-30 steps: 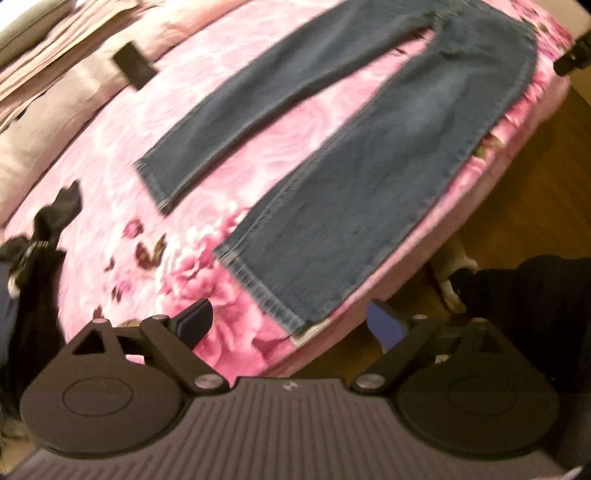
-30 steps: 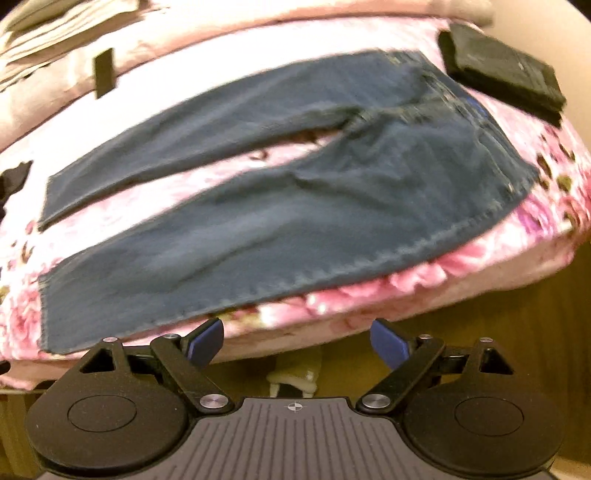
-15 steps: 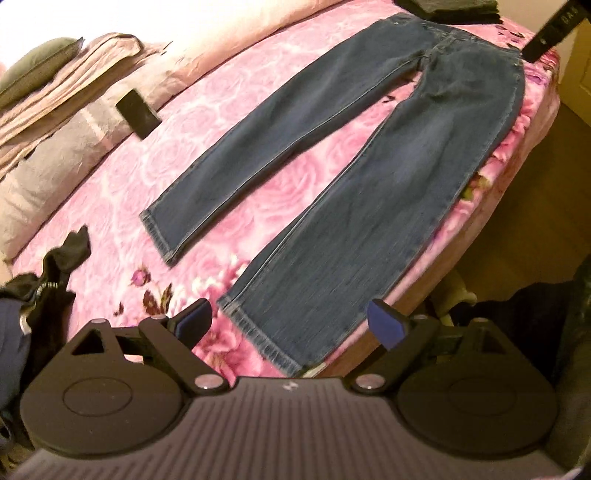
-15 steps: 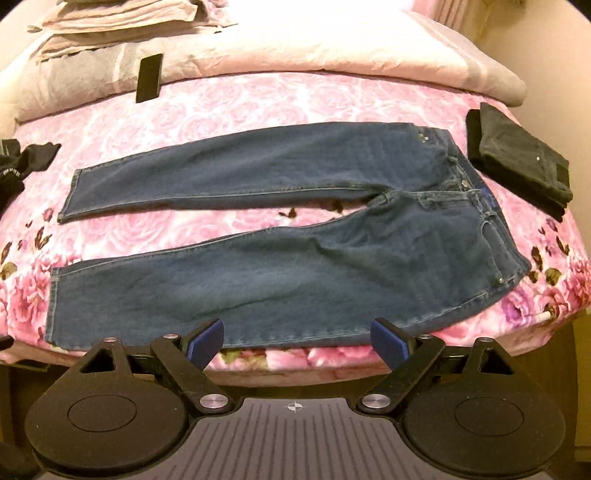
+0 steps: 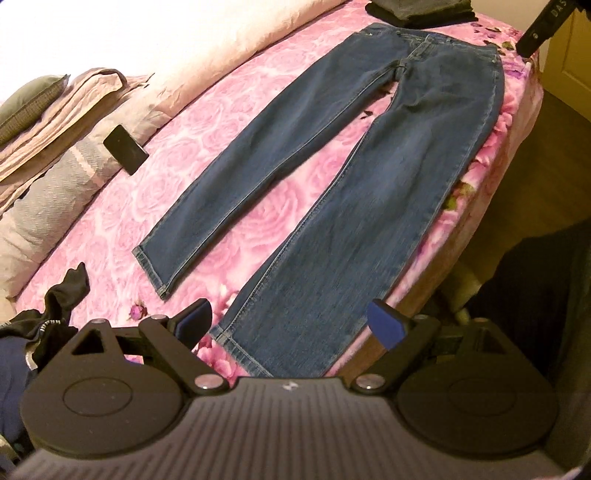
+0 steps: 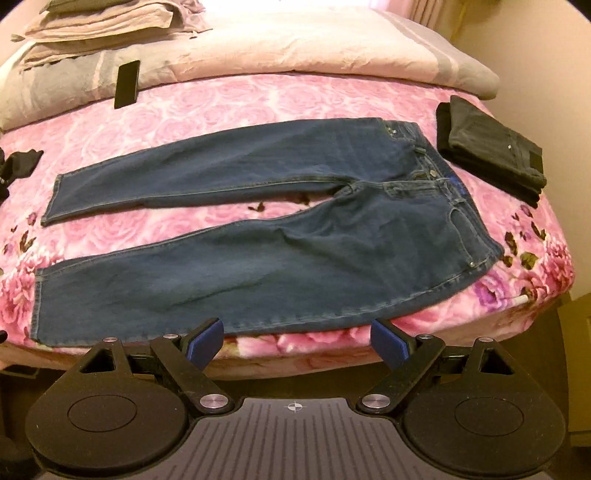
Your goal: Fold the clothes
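A pair of blue jeans (image 5: 351, 177) (image 6: 280, 240) lies flat and spread out on the pink floral bed cover (image 5: 207, 122) (image 6: 258, 99), legs apart, waistband toward the right end of the bed. My left gripper (image 5: 291, 325) hangs open above the hem end of the near leg, nothing between its blue pads. Over the bed's front edge, by the near leg's long side, my right gripper (image 6: 295, 341) stands open and empty. Part of the right gripper's body (image 5: 543, 26) shows at the top right of the left wrist view.
Folded black trousers (image 6: 491, 162) (image 5: 421, 9) lie beyond the waistband. A black phone (image 5: 125, 147) (image 6: 127, 83) rests against the pillows and folded bedding (image 6: 258, 48). Dark clothes (image 5: 40, 317) (image 6: 18, 166) are heaped at the leg end. Wooden floor (image 5: 524, 192) borders the bed.
Both grippers have risen and drawn back from the bed, so the whole pair of jeans now shows in each view. The jeans have not moved. Both grippers stay open.
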A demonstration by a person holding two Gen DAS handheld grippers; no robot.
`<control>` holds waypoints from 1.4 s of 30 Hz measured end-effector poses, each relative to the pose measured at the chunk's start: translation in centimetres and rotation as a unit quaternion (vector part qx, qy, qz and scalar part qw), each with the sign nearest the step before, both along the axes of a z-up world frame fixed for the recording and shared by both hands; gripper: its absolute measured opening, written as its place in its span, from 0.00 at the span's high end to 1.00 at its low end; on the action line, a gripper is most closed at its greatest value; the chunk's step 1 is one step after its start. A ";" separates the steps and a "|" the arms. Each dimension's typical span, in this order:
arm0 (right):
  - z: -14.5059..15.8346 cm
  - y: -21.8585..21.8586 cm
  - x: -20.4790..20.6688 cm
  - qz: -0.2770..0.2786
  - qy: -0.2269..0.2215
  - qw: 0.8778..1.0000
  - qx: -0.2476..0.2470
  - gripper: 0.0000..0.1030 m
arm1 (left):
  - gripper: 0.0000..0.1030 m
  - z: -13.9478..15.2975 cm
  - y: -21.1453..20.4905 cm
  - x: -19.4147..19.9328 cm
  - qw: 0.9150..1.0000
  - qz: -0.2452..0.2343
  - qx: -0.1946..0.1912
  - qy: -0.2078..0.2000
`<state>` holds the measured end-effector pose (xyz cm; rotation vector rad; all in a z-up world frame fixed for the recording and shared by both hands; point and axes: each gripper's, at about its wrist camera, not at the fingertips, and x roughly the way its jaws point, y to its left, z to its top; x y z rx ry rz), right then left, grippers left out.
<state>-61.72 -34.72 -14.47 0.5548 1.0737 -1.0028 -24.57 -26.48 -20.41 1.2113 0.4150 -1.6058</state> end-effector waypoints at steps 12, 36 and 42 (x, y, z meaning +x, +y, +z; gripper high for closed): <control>-1.3 -8.6 -7.1 0.100 0.022 0.994 -0.037 0.13 | 0.14 -0.8 -4.2 -8.7 0.996 0.087 -0.011 -0.035; -15.7 -17.5 -19.6 0.490 0.109 0.861 -0.083 0.30 | 0.41 -12.7 -7.0 -21.9 0.978 0.028 0.068 -0.197; -18.5 -17.2 -20.1 0.510 0.143 0.843 -0.096 0.30 | 0.43 -18.7 -6.1 -19.7 0.969 -0.031 0.076 -0.234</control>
